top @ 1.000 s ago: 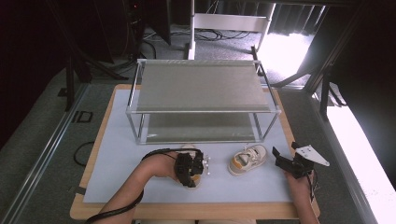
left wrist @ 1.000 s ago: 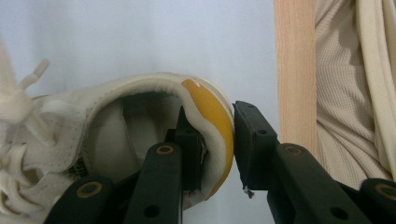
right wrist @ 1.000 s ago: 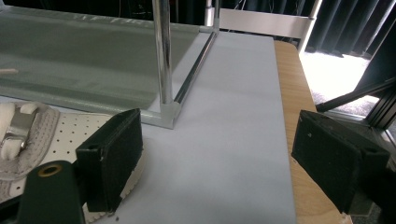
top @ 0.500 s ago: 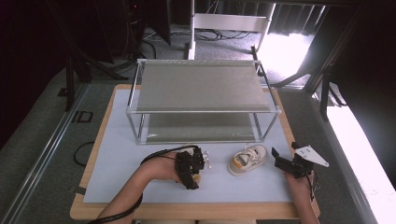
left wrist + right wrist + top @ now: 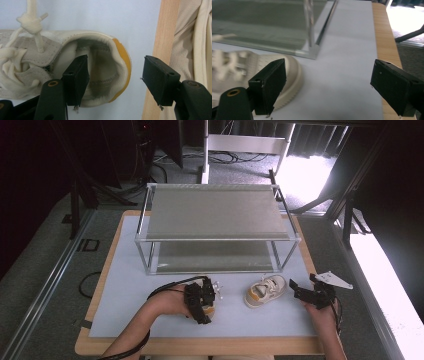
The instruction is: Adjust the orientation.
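On the near part of the counter [image 5: 125, 270], in front of a two-tier metal shelf [image 5: 215, 227], lie two small cream shoes with yellow-orange heel patches. The left shoe [image 5: 62, 62] sits under the left gripper [image 5: 202, 300], whose jaws have just been opening: they stand half apart, one jaw inside the shoe's opening, the other outside the heel, neither pressing on it. The right shoe [image 5: 265, 291] lies further right, well apart from the first. Just right of it hovers the right gripper [image 5: 305, 295], jaws wide with nothing between them.
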